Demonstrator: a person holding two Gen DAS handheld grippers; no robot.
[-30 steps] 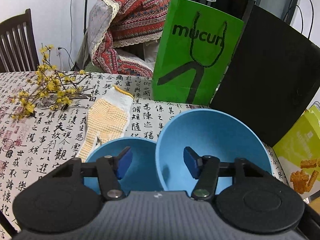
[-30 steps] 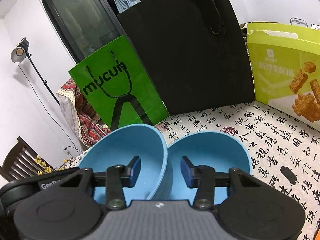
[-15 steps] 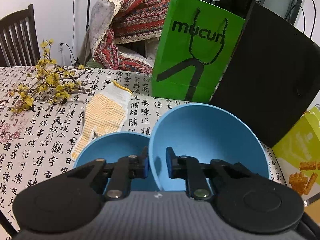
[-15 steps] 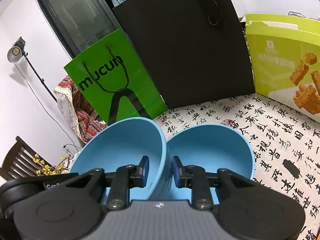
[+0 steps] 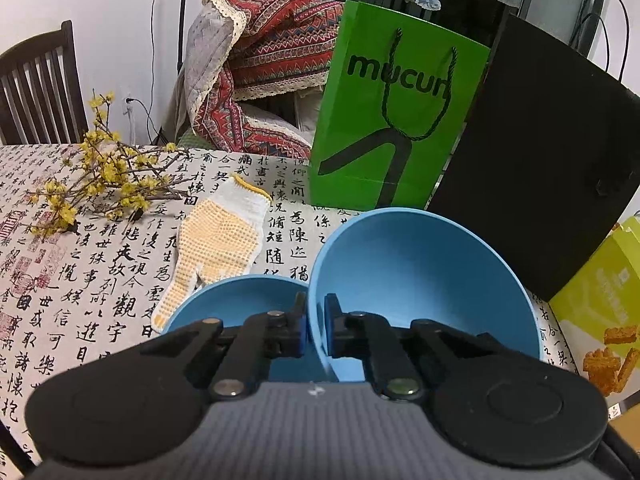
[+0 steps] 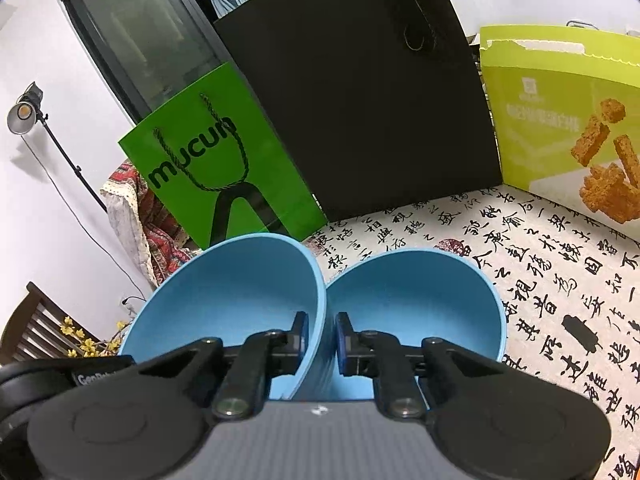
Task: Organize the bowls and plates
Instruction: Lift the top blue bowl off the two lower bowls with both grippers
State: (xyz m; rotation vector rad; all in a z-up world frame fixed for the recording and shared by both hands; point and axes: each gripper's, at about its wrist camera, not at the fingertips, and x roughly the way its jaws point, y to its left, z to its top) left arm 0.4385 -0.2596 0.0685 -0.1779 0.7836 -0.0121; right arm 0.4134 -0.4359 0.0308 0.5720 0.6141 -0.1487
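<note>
A tilted blue bowl (image 5: 420, 272) stands between two other blue bowls on the calligraphy-print tablecloth (image 5: 80, 280). My left gripper (image 5: 316, 328) is closing on that bowl's left rim, one pad inside and one outside, pressing the wall. A lower blue bowl (image 5: 240, 300) sits just left of it, under the outer finger. In the right wrist view the same tilted bowl (image 6: 240, 288) is pinched at its right rim by my right gripper (image 6: 322, 340), whose jaws are also closing. Its outer finger hangs over the neighbouring blue bowl (image 6: 420, 308).
A green paper bag (image 5: 392, 128) and a black bag (image 5: 540, 168) stand upright right behind the bowls. A yellow-green snack box (image 6: 568, 120) stands at the right. A dotted work glove (image 5: 220, 240) and a yellow-flowered branch (image 5: 100, 184) lie at the left, near a dark chair (image 5: 36, 88).
Both grippers' jaws went from wide apart to pinching the middle bowl's rim, one on each side. Neither hand has shifted; the bowl stands slightly more tilted.
</note>
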